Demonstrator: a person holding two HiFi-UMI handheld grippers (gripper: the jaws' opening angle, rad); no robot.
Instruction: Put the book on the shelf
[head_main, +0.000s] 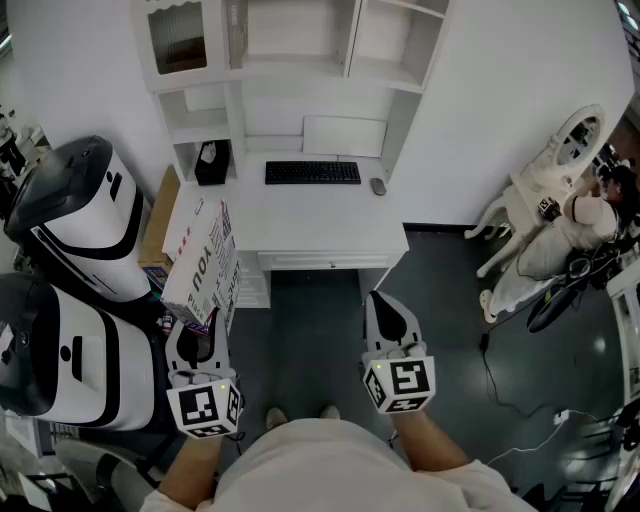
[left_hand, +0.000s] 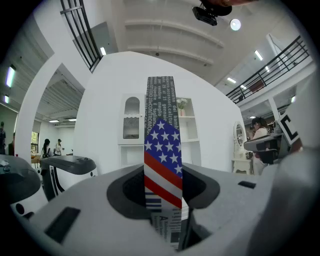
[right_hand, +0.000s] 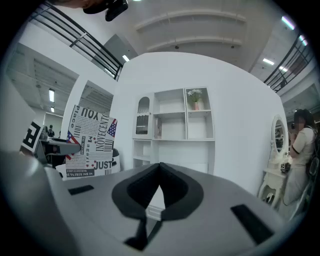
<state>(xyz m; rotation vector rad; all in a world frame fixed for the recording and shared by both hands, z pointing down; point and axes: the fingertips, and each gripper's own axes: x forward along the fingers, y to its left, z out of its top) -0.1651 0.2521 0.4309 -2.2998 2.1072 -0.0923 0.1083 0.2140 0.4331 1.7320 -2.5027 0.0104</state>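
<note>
The book, a white hardback printed with black words and a US-flag pattern, stands upright in my left gripper, which is shut on its lower edge. In the left gripper view its spine rises between the jaws of my left gripper, in front of the white shelf unit. My right gripper hangs shut and holds nothing, to the right of the book. The shelf stands over the desk ahead. In the right gripper view, past the right gripper, the book shows at left and the shelf straight ahead.
A white desk under the shelf carries a black keyboard and a mouse. Two white-and-black machines and a cardboard box crowd the left. A white chair, a person and cables are at right.
</note>
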